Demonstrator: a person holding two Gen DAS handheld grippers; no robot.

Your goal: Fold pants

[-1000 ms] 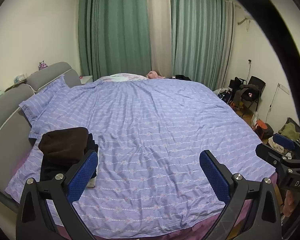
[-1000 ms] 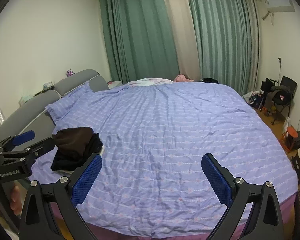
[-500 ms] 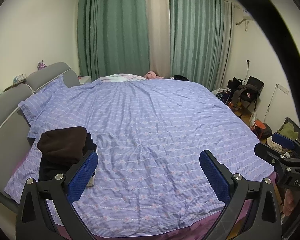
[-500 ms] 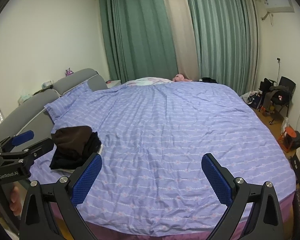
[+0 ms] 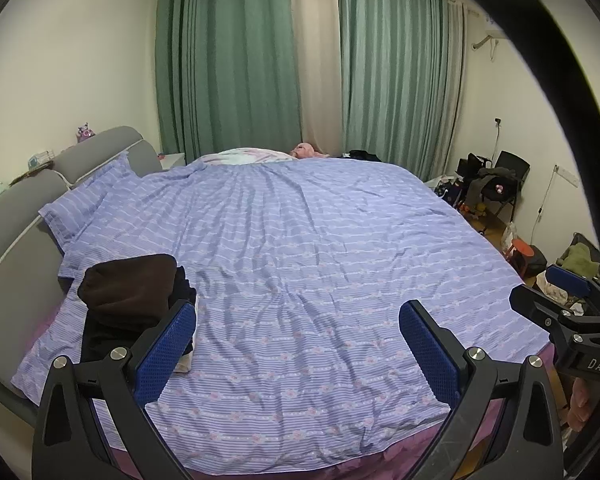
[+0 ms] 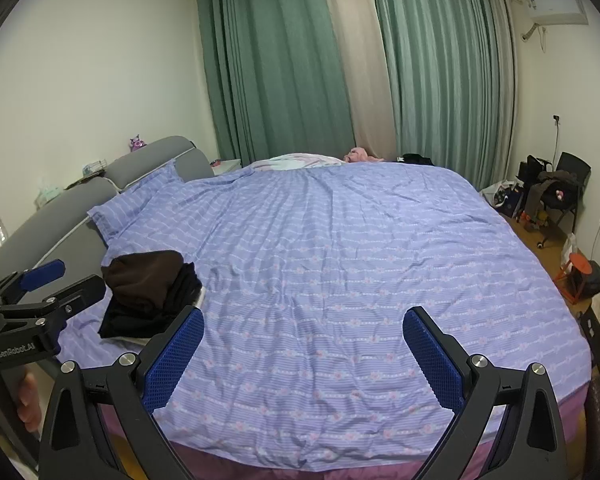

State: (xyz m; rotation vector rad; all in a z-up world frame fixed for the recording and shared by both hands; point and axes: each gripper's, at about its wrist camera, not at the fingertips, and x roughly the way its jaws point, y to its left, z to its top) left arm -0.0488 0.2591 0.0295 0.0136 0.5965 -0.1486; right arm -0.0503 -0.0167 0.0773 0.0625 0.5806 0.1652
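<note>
A stack of folded dark garments, brown on top of black (image 5: 130, 296), lies on the near left part of the bed; it also shows in the right wrist view (image 6: 152, 290). My left gripper (image 5: 296, 344) is open and empty, held above the bed's near edge, to the right of the stack. My right gripper (image 6: 302, 346) is open and empty over the near edge too. Each gripper shows at the edge of the other's view: the right one (image 5: 568, 312), the left one (image 6: 40, 296).
The wide bed has a purple striped cover (image 5: 320, 260), a grey headboard (image 5: 16, 216) on the left and a pillow (image 5: 84, 204). Green curtains (image 5: 228, 60) hang behind. A chair with clothes (image 6: 556, 192), an orange stool (image 6: 576, 272) and bags stand on the floor at right.
Both grippers have drifted slightly back and up from the bed; the view shifts a little. Both stay open and empty. The stack has not moved.
</note>
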